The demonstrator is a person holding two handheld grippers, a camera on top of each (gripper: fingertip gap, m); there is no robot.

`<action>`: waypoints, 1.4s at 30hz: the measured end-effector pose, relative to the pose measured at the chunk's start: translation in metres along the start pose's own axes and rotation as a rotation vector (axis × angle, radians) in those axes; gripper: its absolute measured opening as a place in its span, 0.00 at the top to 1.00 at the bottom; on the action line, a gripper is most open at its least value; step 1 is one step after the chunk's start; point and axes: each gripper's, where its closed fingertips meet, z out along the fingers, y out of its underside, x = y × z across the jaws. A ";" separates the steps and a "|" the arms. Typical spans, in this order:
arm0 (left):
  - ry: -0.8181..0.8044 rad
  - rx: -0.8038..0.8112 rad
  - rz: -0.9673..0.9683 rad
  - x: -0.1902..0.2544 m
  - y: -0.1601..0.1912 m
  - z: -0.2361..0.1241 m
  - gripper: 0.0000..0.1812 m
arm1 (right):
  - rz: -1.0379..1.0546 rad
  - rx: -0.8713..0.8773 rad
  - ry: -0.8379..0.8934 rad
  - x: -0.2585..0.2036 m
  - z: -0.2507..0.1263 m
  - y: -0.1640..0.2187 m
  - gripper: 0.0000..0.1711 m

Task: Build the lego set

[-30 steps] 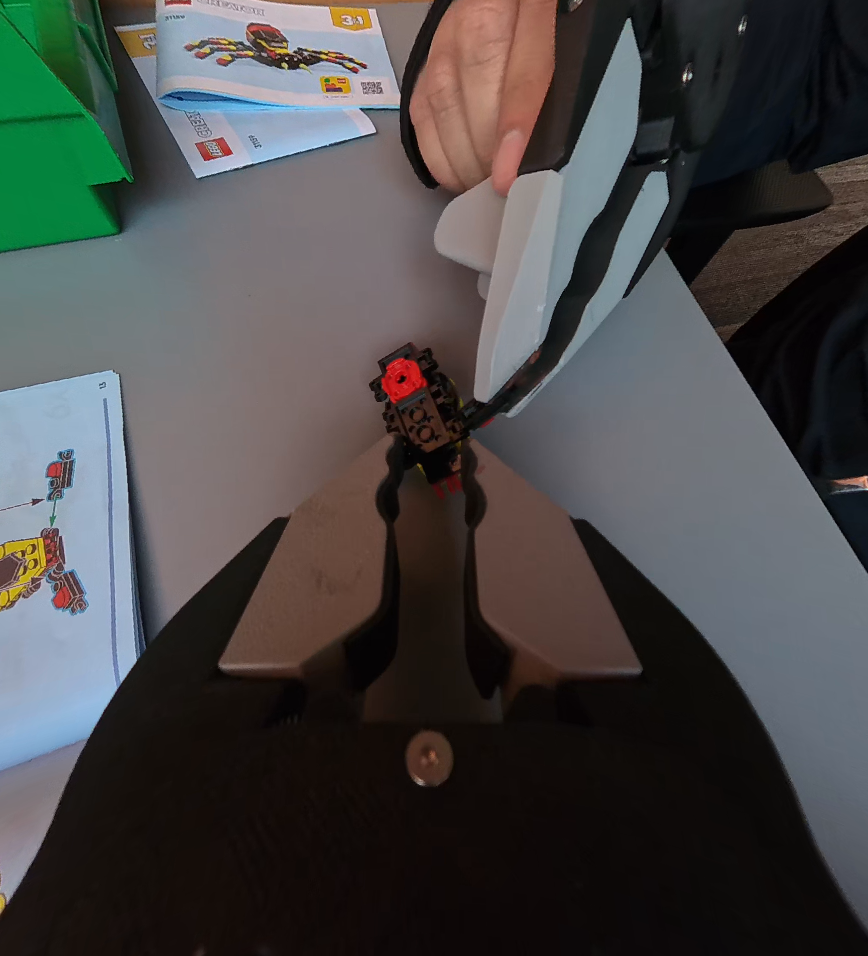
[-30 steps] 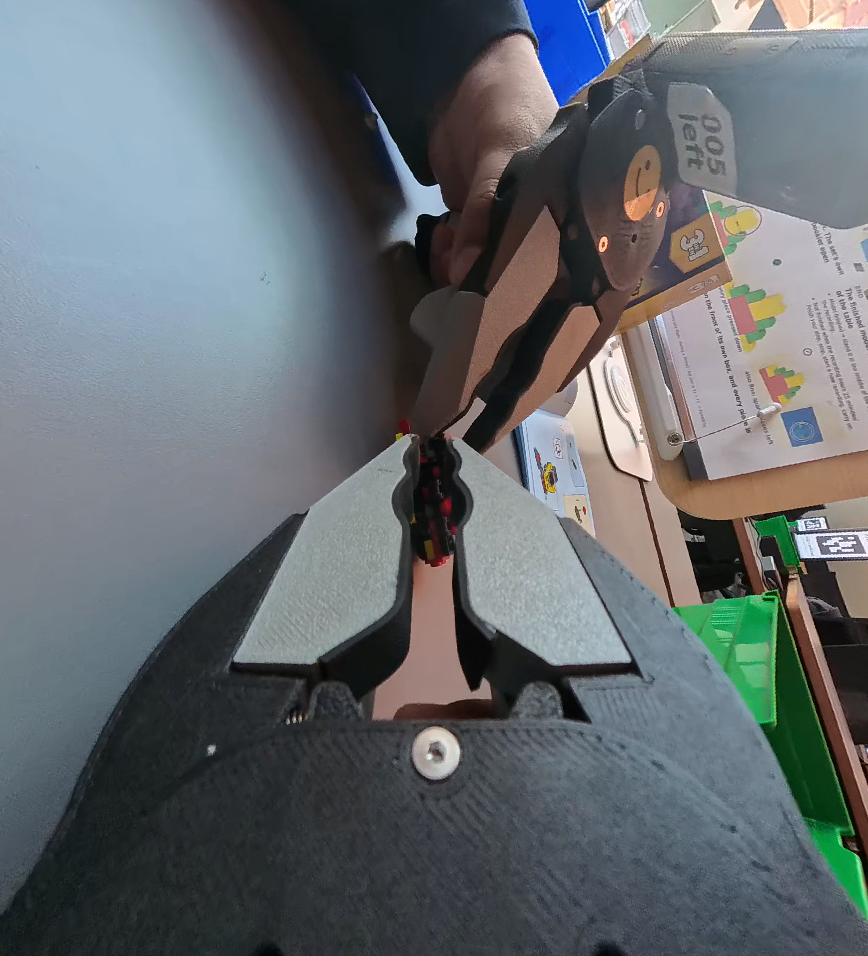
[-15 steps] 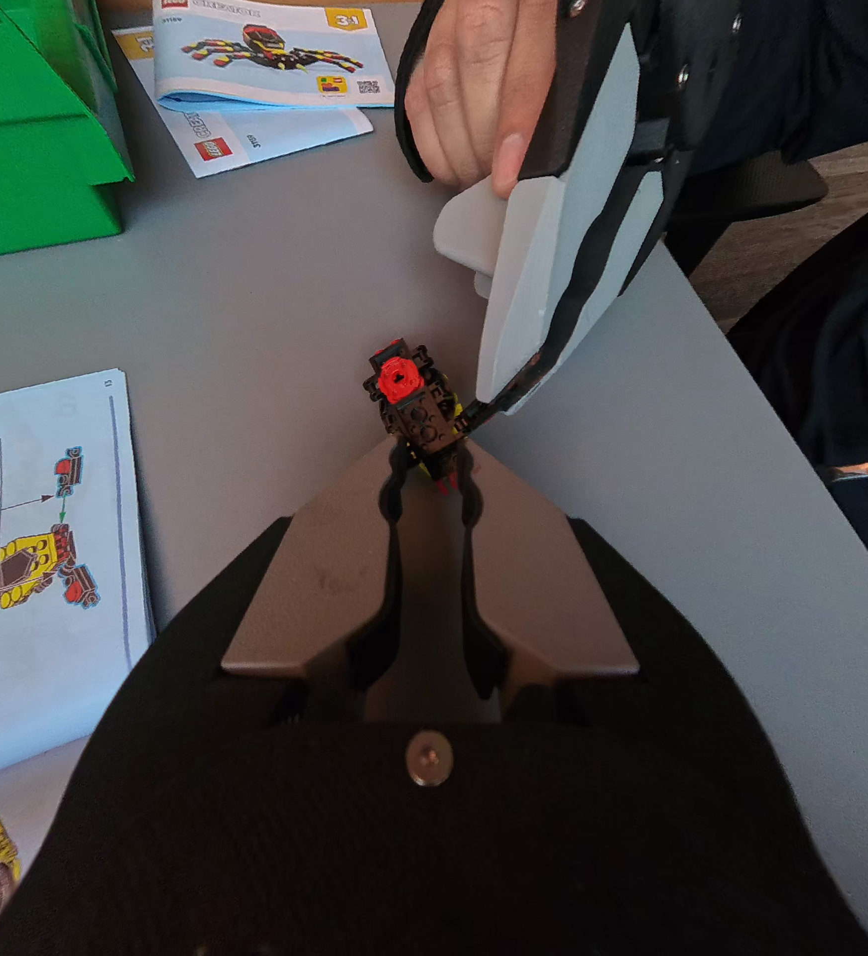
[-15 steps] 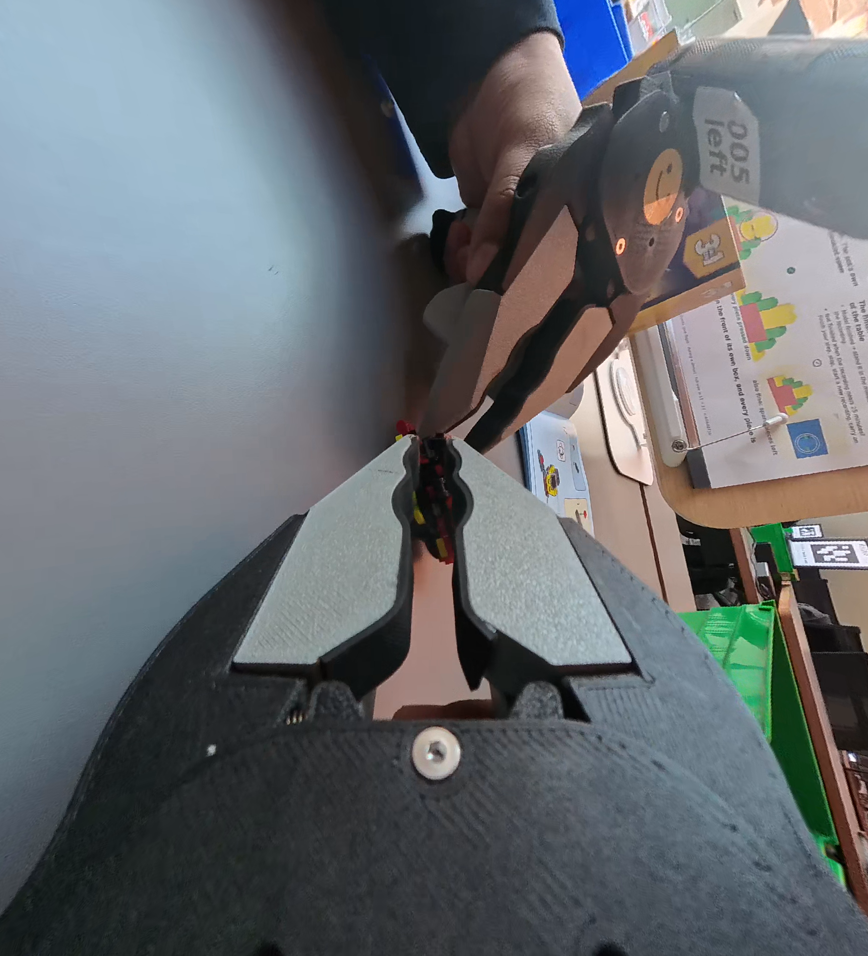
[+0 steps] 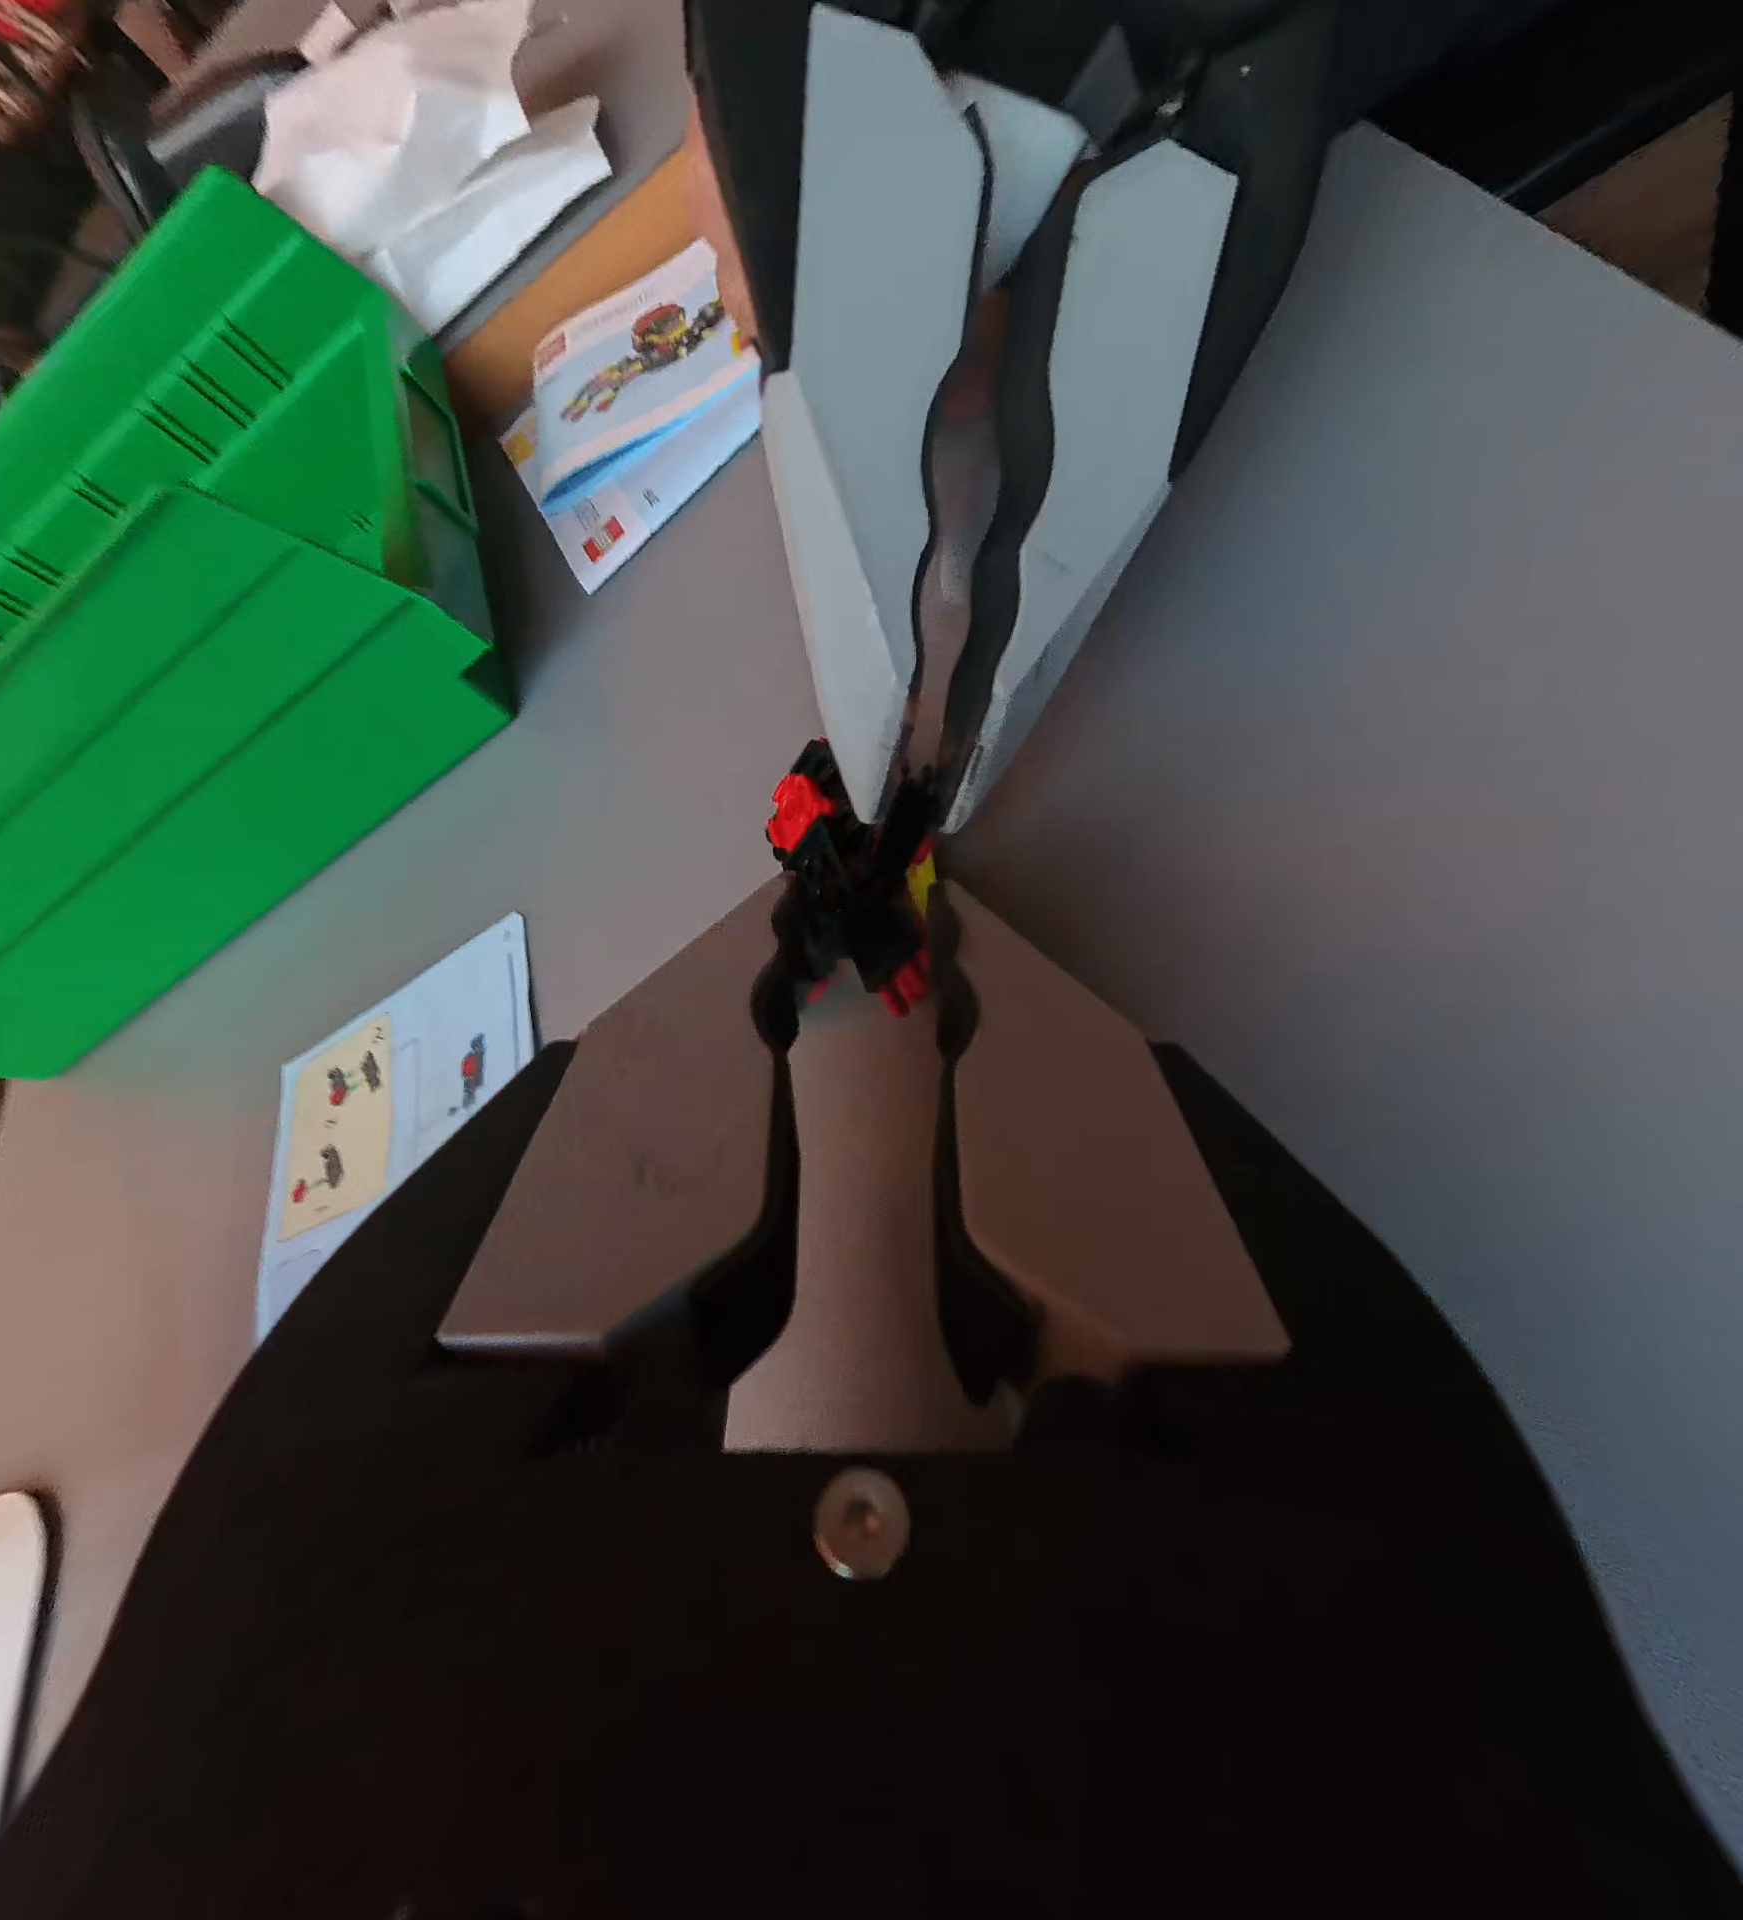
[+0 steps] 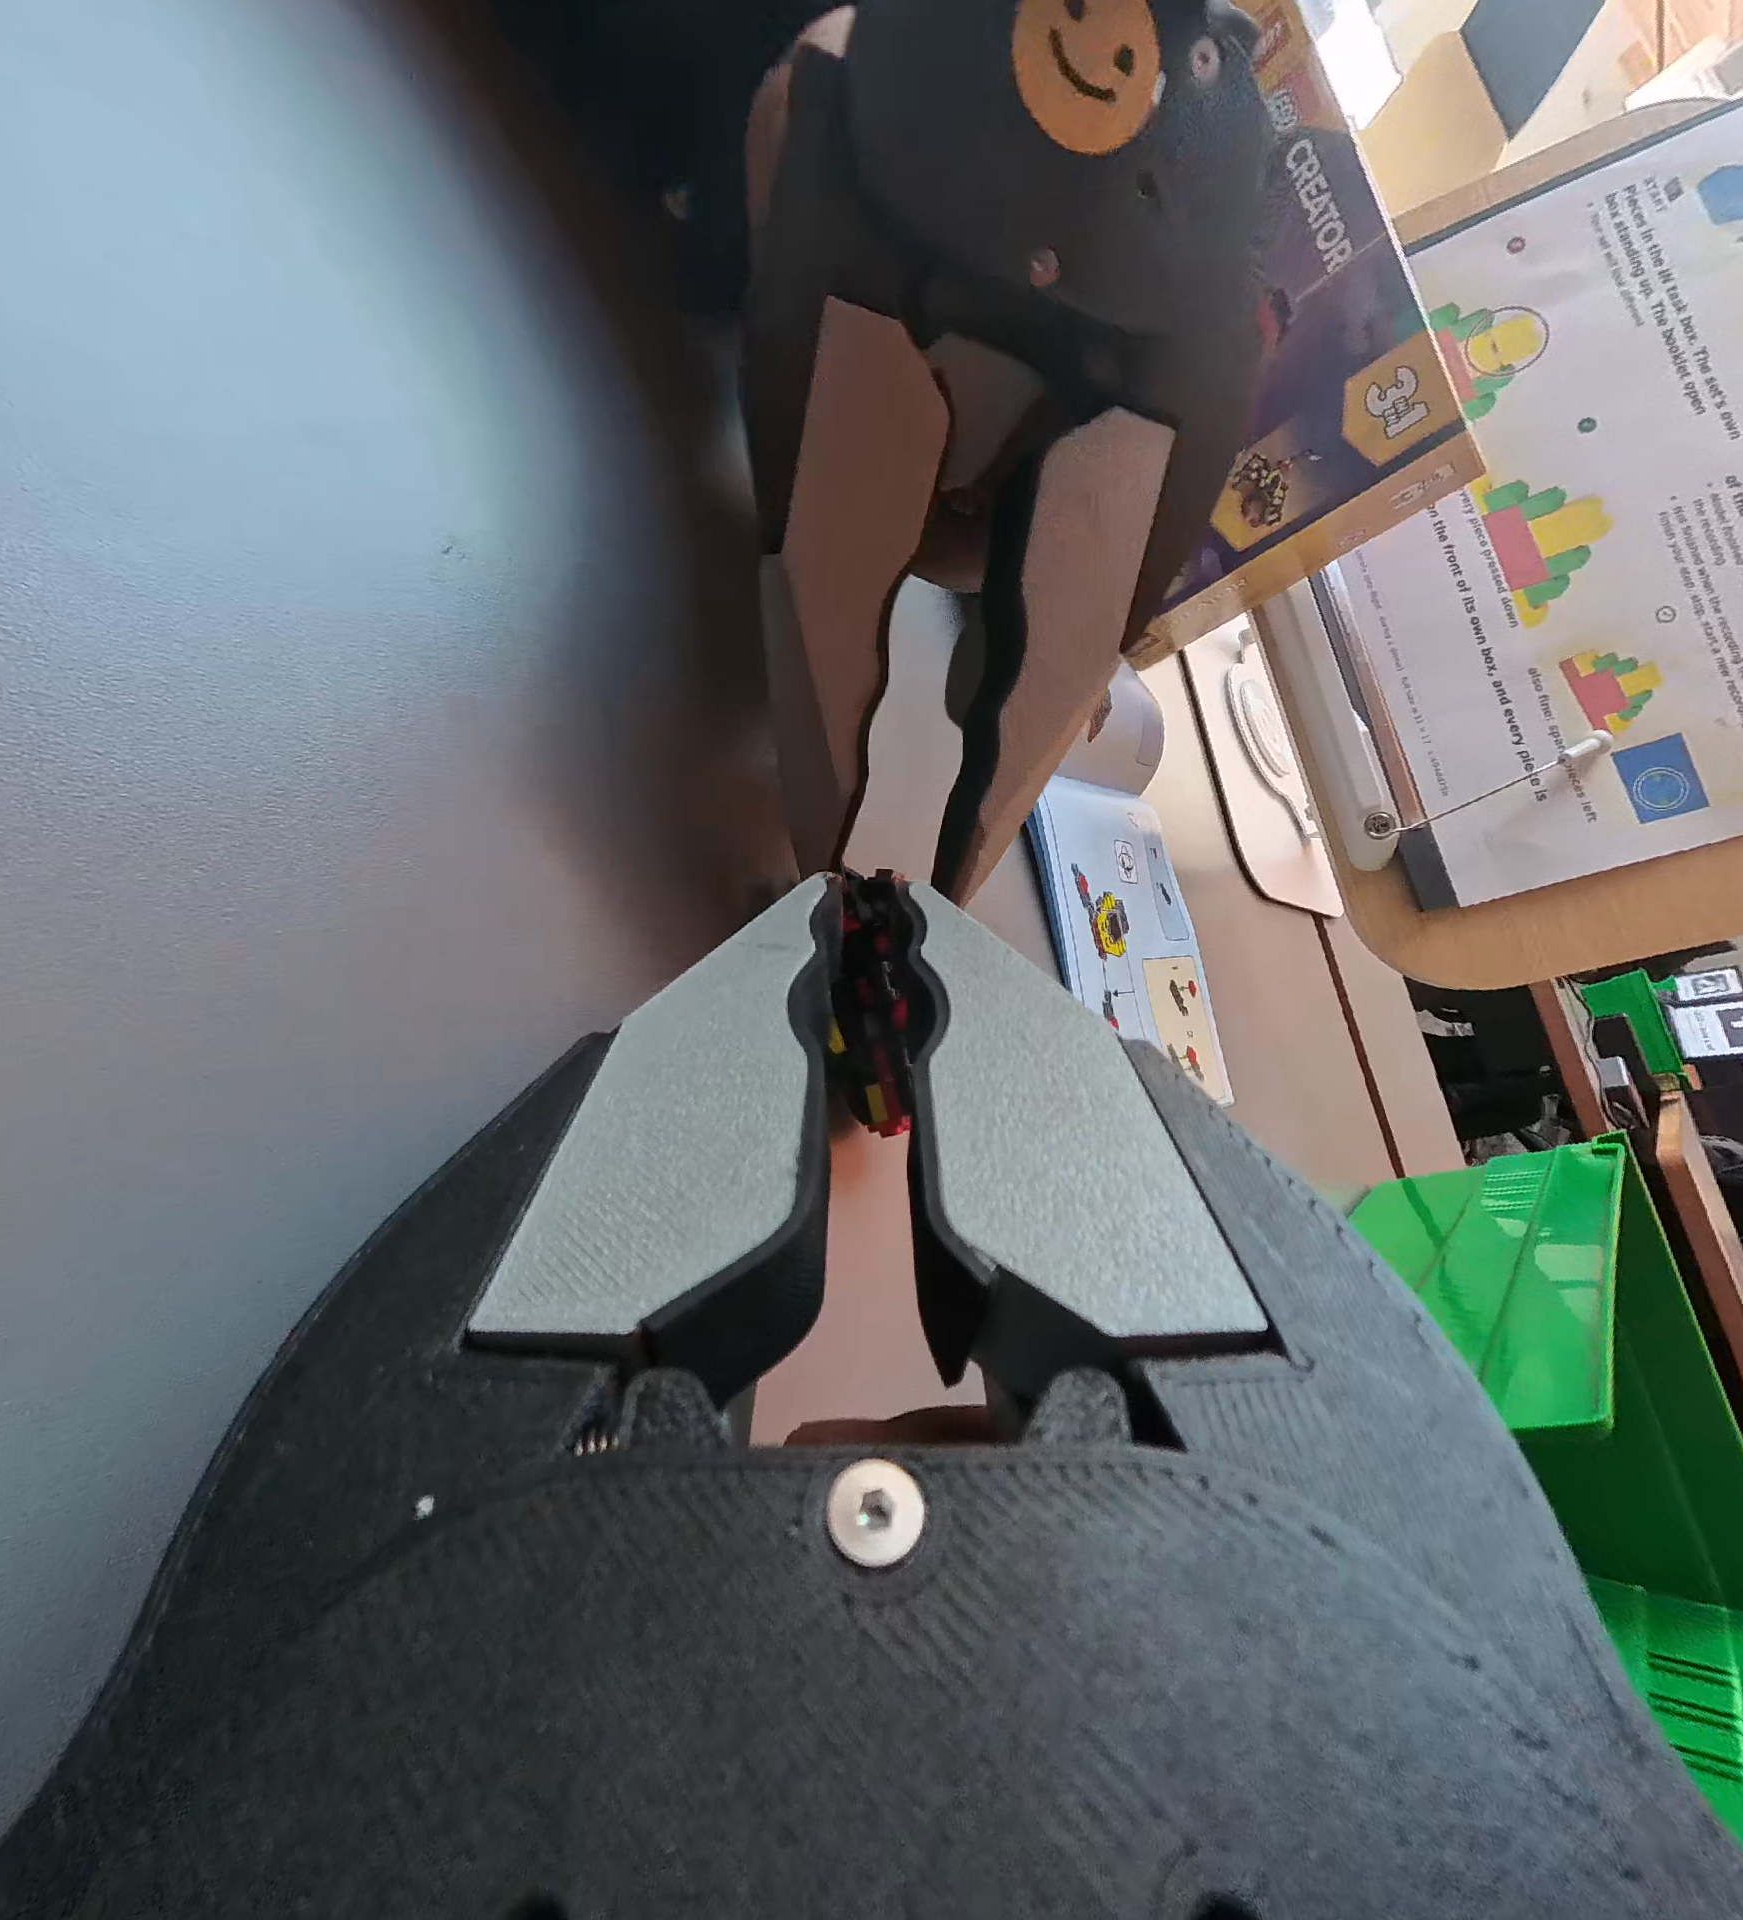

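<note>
The left gripper (image 5: 862, 935) and the right gripper (image 6: 872, 914) meet tip to tip above the grey desk (image 5: 1418, 831), clear of its surface. Both hold one small black, red and yellow lego assembly (image 5: 846, 883). The left jaws are partly open and grip the assembly at its sides. The right jaws are nearly closed, clamped on the assembly's thin edge. An open instruction booklet (image 5: 399, 1101) lies on the desk below the left gripper. Green bins (image 5: 171, 644) stand toward the desk's far left edge, with a second booklet (image 5: 638, 405) beside them.
</note>
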 end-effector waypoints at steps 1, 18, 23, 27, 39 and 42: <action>-0.022 0.008 0.027 -0.001 -0.002 -0.001 0.89 | 0.010 0.001 0.004 0.002 0.000 0.000 0.97; -0.203 -0.001 0.201 -0.010 -0.009 0.003 0.95 | 0.158 0.048 -0.003 0.012 -0.004 -0.002 0.97; -0.192 0.007 0.175 -0.011 -0.010 0.002 0.96 | 0.162 0.057 -0.001 0.014 -0.005 -0.002 0.96; -0.169 0.015 0.147 -0.010 -0.008 0.004 0.97 | 0.130 0.034 0.012 0.013 -0.003 0.000 0.96; -0.149 0.024 0.140 -0.009 -0.006 0.006 0.96 | 0.045 -0.019 0.007 0.012 -0.004 0.013 0.97; -0.141 0.027 0.136 -0.009 -0.006 0.006 0.97 | 0.007 -0.021 0.006 0.009 -0.002 0.011 0.96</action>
